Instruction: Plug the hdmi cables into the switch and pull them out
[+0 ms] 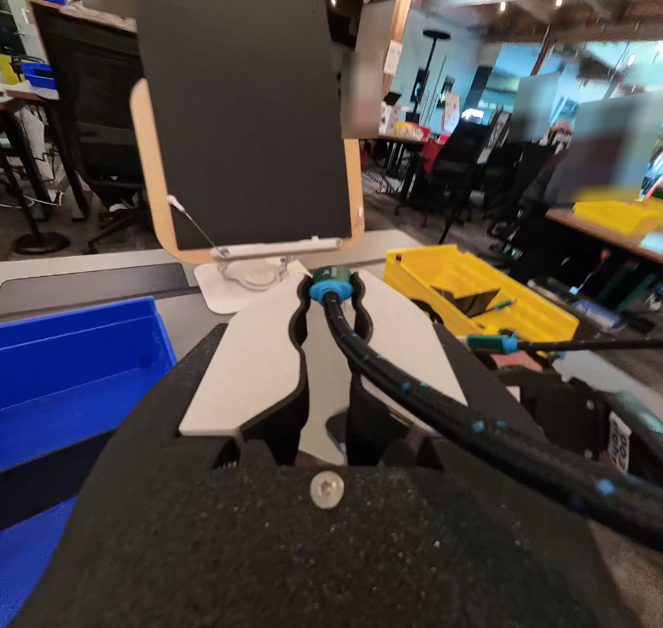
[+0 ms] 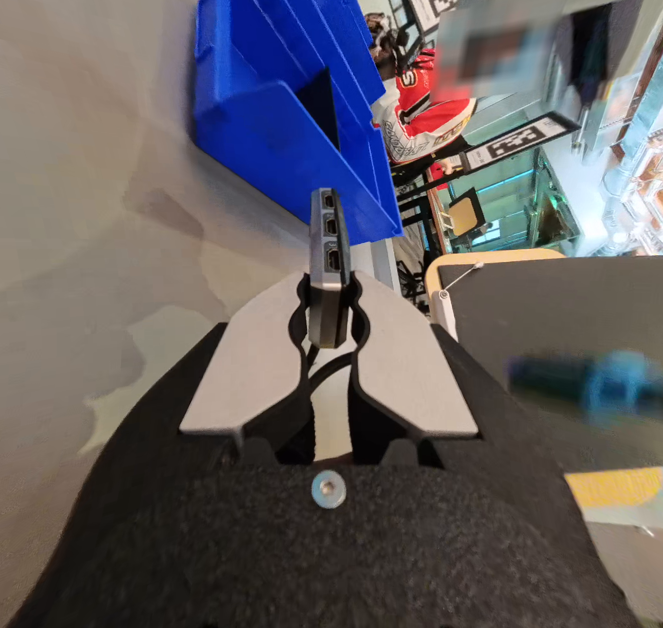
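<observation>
Left wrist view. Left gripper: fingers clamped on the green plug of a black braided HDMI cable, held at the fingertips; blue collar just behind the plug, cord trailing back to the lower right. Second plug, green with blue collar: off to the right, beside a yellow bin, its cord running out of frame. Blue bin: left, on the grey table. Dark panel in a wood frame on a white stand: directly ahead.

Right wrist view, rolled sideways. Right gripper: fingers closed on the grey switch, held edge-on; three ports visible in a row, all unplugged. Blue bin: just behind the switch. Blurred green-and-blue plug: right edge, apart from the switch.
</observation>
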{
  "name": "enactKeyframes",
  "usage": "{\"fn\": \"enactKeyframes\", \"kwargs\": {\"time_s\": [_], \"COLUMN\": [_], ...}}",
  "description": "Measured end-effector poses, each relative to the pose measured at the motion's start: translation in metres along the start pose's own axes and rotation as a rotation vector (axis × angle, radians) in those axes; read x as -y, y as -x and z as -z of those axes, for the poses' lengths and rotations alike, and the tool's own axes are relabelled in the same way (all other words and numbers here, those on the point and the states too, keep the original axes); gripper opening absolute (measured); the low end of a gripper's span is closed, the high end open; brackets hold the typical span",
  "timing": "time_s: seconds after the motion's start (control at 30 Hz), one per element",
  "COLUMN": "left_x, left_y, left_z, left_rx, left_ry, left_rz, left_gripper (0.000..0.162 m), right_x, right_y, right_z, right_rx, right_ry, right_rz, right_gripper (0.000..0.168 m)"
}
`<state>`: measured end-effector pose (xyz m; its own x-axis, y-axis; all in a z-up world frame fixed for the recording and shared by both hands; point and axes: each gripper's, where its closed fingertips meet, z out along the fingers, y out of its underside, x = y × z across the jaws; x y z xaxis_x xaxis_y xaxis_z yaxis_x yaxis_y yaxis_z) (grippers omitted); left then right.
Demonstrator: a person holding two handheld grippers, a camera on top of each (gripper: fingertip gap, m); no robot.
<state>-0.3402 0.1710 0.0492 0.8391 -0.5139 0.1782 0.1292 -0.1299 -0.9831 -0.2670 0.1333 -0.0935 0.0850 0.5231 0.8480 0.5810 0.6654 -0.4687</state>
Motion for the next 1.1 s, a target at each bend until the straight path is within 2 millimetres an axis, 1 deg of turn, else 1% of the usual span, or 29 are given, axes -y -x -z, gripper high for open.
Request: {"fn": "enactKeyframes", "kwargs": {"time_s": [0.07, 0.13, 0.2, 0.27, 0.33, 0.37, 0.43, 0.5, 0.57, 0.6, 0.67, 0.7, 0.77, 0.8, 0.87, 0.9, 0.93, 1.0, 1.07, 1.1], "left_x": [0.021, 0.028, 0.024, 0.009, -0.013, -0.027, -0.063, -0.101, -0.134, -0.148, -0.167, -0.173, -0.181, -0.183, -0.186, -0.187, -0.188, -0.191, -0.193, -0.195], "left_y": [0.014, 0.021, 0.018, 0.01, -0.002, -0.009, -0.02, -0.031, -0.043, -0.048, -0.056, -0.059, -0.061, -0.062, -0.063, -0.062, -0.063, -0.063, -0.063, -0.063], "left_z": [0.006, 0.015, 0.023, 0.029, 0.034, 0.035, 0.035, 0.035, 0.033, 0.032, 0.03, 0.028, 0.026, 0.026, 0.027, 0.027, 0.026, 0.025, 0.023, 0.023], "left_rx": [-0.004, -0.001, -0.011, -0.026, -0.047, -0.059, -0.062, -0.073, -0.103, -0.118, -0.148, -0.154, -0.159, -0.167, -0.175, -0.177, -0.184, -0.192, -0.197, -0.2], "left_ry": [-0.032, -0.043, -0.043, -0.017, 0.018, 0.047, 0.117, 0.188, 0.261, 0.29, 0.336, 0.352, 0.372, 0.38, 0.389, 0.391, 0.395, 0.401, 0.41, 0.413], "left_rz": [0.06, 0.058, 0.043, 0.035, 0.021, 0.007, -0.036, -0.049, -0.036, -0.029, -0.03, -0.042, -0.067, -0.079, -0.096, -0.099, -0.095, -0.086, -0.085, -0.083], "left_gripper": [0.022, 0.022, 0.022, 0.022, 0.022, 0.022, 0.022, 0.022, 0.022, 0.022, 0.022, 0.022, 0.022, 0.022, 0.022, 0.022, 0.022, 0.022, 0.022, 0.022], "right_x": [-0.002, -0.008, -0.016, -0.022, -0.026, -0.029, -0.036, -0.042, -0.052, -0.058, -0.077, -0.091, -0.126, -0.148, -0.199, -0.224, -0.248, -0.294, -0.329, -0.338], "right_y": [-0.01, -0.031, -0.058, -0.092, -0.134, -0.156, -0.199, -0.237, -0.267, -0.279, -0.296, -0.301, -0.303, -0.298, -0.28, -0.267, -0.248, -0.201, -0.157, -0.144], "right_z": [0.015, 0.034, 0.054, 0.072, 0.087, 0.094, 0.109, 0.125, 0.14, 0.146, 0.156, 0.159, 0.163, 0.162, 0.16, 0.158, 0.156, 0.154, 0.159, 0.161], "right_rx": [-0.014, -0.048, -0.071, -0.086, -0.121, -0.14, -0.176, -0.226, -0.256, -0.27, -0.288, -0.297, -0.303, -0.294, -0.261, -0.224, -0.161, -0.005, 0.137, 0.182], "right_ry": [0.01, 0.008, -0.015, -0.072, -0.124, -0.141, -0.163, -0.191, -0.195, -0.197, -0.196, -0.193, -0.187, -0.164, -0.081, -0.018, 0.066, 0.314, 0.556, 0.614], "right_rz": [-0.036, -0.082, -0.144, -0.224, -0.311, -0.343, -0.395, -0.418, -0.431, -0.443, -0.486, -0.521, -0.634, -0.701, -0.857, -0.927, -0.976, -1.001, -1.004, -0.986], "right_gripper": [0.02, 0.02, 0.02, 0.02, 0.02, 0.02, 0.02, 0.02, 0.02, 0.02, 0.019, 0.019, 0.02, 0.019, 0.019, 0.019, 0.019, 0.019, 0.019, 0.019]}}
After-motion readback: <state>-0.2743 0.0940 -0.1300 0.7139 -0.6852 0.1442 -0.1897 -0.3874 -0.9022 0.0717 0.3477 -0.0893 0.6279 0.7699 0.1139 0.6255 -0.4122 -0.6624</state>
